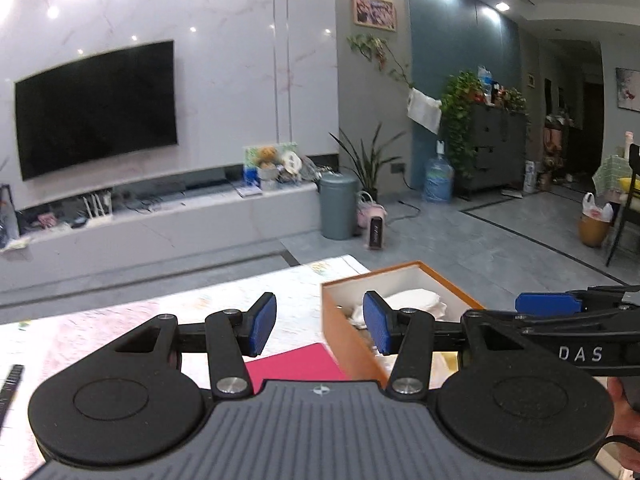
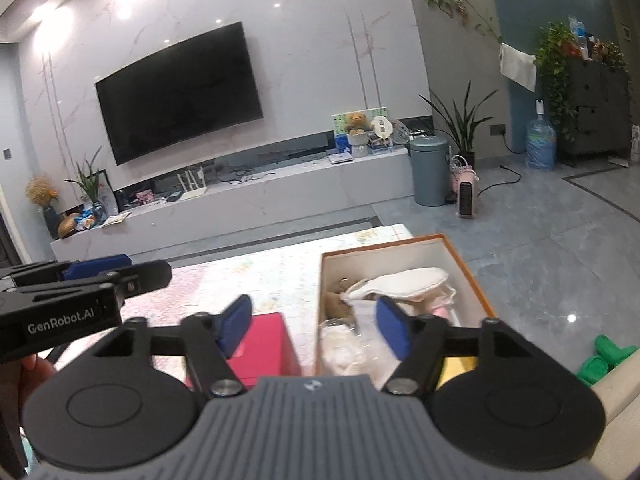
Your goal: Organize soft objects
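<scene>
Both grippers hang above the table (image 2: 280, 276), side by side. Left gripper (image 1: 320, 322) has its jaws apart, nothing between them. Right gripper (image 2: 314, 326) stands wide, also empty. Soft items sit in the orange-edged box (image 2: 472, 280): a white pouch (image 2: 404, 282) on top, a brown plush thing (image 2: 334, 302) under it, so the box looks like the sorting bin. A red box (image 2: 264, 340) stands just beside it. The near end of the orange-edged box is hidden by gripper bodies; its pale lower contents are blurred and hard to name.

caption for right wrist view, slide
Open right gripper above orange-rimmed box of soft white items, pink box alongside.
</scene>
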`<control>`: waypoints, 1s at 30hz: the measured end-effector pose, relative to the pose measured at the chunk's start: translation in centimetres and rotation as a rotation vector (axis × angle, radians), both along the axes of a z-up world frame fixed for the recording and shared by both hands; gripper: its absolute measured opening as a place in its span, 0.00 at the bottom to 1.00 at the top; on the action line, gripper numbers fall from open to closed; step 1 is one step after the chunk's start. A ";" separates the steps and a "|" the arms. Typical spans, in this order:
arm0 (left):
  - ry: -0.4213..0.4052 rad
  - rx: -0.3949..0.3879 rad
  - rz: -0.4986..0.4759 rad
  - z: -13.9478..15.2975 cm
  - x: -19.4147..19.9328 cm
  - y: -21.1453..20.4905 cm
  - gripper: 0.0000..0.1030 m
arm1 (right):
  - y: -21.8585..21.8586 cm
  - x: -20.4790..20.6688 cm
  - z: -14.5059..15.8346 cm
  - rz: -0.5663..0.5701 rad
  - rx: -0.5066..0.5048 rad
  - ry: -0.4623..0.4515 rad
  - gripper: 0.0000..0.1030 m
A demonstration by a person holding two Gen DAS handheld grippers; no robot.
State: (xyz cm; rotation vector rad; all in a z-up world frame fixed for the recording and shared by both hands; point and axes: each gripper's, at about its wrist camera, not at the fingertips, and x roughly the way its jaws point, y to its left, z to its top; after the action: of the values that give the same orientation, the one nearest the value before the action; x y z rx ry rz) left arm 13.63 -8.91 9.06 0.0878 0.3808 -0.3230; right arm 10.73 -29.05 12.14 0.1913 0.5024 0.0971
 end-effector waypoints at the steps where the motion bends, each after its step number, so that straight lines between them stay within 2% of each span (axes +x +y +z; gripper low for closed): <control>1: -0.008 -0.005 0.006 0.1 -0.6 0.4 0.56 | 0.6 -0.5 0.1 0.006 -0.006 -0.003 0.69; 2: -0.015 -0.010 0.014 0.2 -1.0 0.6 0.58 | 1.1 -1.0 0.1 0.005 -0.017 -0.004 0.73; 6: -0.023 0.007 0.052 -0.1 -3.0 1.3 0.70 | 3.4 -3.1 -0.1 -0.014 -0.110 -0.020 0.77; 11: 0.019 0.069 0.100 -1.8 -4.6 1.8 0.76 | 4.5 -4.8 -1.6 0.016 -0.084 0.034 0.80; 15: 0.063 0.064 0.155 -3.2 -5.3 2.1 0.77 | 5.5 -5.5 -3.3 0.022 -0.102 0.092 0.81; 18: 0.085 0.051 0.160 -4.3 -5.7 2.8 0.79 | 6.5 -5.7 -4.3 0.025 -0.109 0.126 0.81; 21: 0.112 0.029 0.169 -5.1 -5.7 3.4 0.84 | 7.6 -6.4 -5.0 0.032 -0.146 0.131 0.82; 30: 0.163 0.008 0.190 -7.6 -7.7 5.8 0.85 | 8.9 -7.4 -6.4 0.047 -0.194 0.160 0.84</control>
State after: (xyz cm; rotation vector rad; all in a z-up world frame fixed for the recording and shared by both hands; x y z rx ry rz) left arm 5.94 -3.11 1.44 0.0326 0.5485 -0.1408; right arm 3.38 -20.12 5.75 -0.0027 0.6726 0.0786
